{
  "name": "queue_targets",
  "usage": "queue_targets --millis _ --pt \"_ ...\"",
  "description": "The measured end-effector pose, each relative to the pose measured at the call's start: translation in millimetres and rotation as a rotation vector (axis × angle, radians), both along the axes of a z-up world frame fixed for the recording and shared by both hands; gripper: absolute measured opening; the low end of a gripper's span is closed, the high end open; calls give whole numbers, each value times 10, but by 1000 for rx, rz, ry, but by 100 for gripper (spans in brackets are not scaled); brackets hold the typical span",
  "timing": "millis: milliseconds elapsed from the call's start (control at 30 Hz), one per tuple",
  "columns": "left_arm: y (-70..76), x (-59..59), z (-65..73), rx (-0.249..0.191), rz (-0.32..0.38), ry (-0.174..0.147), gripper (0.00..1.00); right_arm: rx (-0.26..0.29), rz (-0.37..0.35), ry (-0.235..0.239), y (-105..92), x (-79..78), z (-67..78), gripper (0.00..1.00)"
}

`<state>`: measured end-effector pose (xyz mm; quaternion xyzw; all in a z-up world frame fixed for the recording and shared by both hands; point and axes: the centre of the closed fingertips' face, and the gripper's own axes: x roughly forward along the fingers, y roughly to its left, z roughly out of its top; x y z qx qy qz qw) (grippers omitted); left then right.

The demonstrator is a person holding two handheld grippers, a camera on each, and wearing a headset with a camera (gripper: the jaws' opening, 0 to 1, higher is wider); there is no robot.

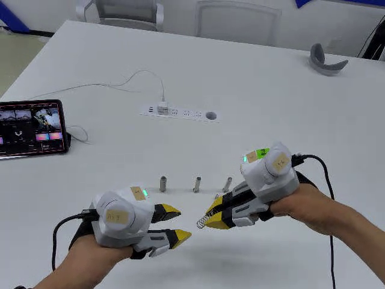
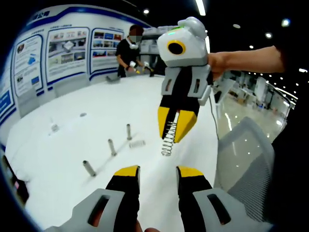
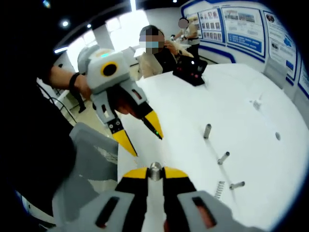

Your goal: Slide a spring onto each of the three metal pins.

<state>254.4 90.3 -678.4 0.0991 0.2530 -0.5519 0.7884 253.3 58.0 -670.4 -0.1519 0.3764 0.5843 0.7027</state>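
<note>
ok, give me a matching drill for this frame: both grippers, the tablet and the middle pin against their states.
Things:
1. left gripper
2. right gripper
3. tablet
4. middle pin

States:
a. shut on the spring
b. screen lit
c. open, holding nothing
d. bare, no spring on it

Pairs: 1-c, 2-a, 3-b, 4-d.

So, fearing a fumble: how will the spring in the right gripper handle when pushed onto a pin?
The thin open-coiled spring is probably light and bendy. Pinched near one end by the right gripper, it may buckle sideways.
</note>
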Motion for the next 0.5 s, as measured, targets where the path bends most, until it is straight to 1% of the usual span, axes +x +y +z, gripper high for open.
queue_targets --millis 33,133,267,400,500 --pt "13 9 -9 1 7 -3 31 -3 -4 -2 -18 9 -6 12" --pt "49 25 -14 -4 31 4 32 -10 -17 -3 -67 31 -31 12" --pt "111 49 -47 -4 65 13 34 -36 -27 -5 -137 54 -96 12" --pt "165 64 -70 -1 87 19 37 -38 -35 6 -167 65 -116 12" --pt "216 90 -101 8 104 22 40 -53 -33 3 -202 83 -153 12"
